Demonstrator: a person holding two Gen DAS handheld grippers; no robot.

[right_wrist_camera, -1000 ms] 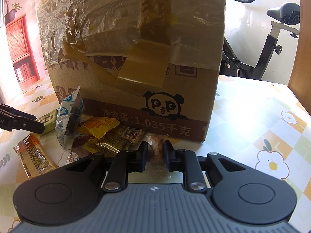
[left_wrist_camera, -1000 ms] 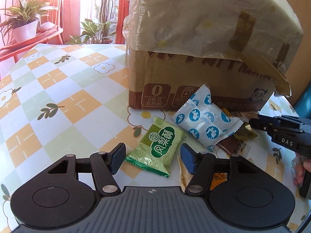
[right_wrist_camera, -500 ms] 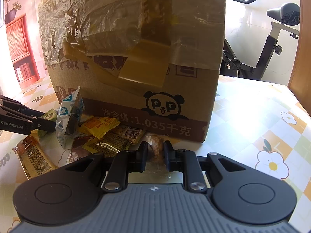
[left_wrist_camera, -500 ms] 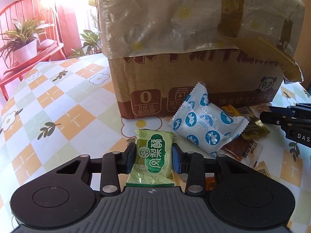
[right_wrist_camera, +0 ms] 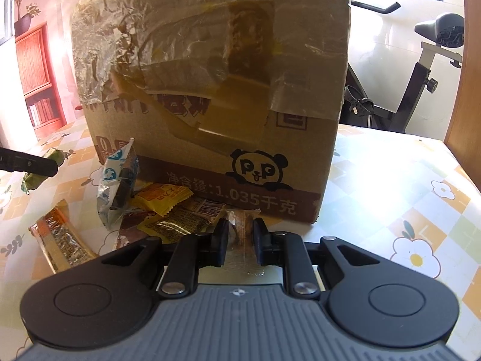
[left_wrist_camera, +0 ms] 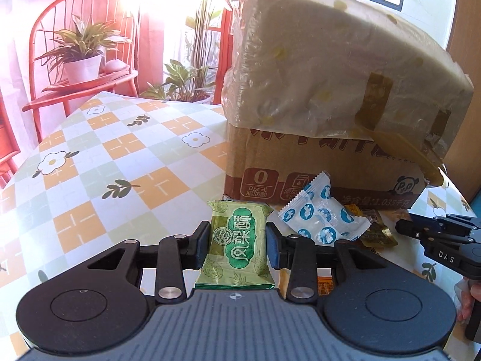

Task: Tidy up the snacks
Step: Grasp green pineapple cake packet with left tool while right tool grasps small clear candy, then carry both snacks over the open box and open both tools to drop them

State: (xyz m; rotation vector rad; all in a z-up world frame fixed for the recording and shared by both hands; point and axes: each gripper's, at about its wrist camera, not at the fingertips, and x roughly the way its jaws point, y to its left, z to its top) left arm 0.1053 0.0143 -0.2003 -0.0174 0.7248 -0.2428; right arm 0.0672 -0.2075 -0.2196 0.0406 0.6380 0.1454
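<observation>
Now the left gripper (left_wrist_camera: 237, 242) has its two fingers closed on the green snack packet (left_wrist_camera: 237, 242), held in the lower middle of the left wrist view. The right gripper (right_wrist_camera: 239, 242) has its fingers pressed on a small brown clear-wrapped snack (right_wrist_camera: 242, 225) at the lower middle of its view, just before the cardboard box (right_wrist_camera: 210, 96). I judge the step in hand is the picking up of one snack with each gripper. The next move probably calls for carrying each over the high wall of the box, whose opening is not shown.

By count: one box, two grippers, one blue-dotted white packet (left_wrist_camera: 318, 219) leaning at the box, one orange bar (right_wrist_camera: 61, 242) at the lower left, about three yellow or brown packets (right_wrist_camera: 163, 195) in the pile; more may be hidden.
</observation>
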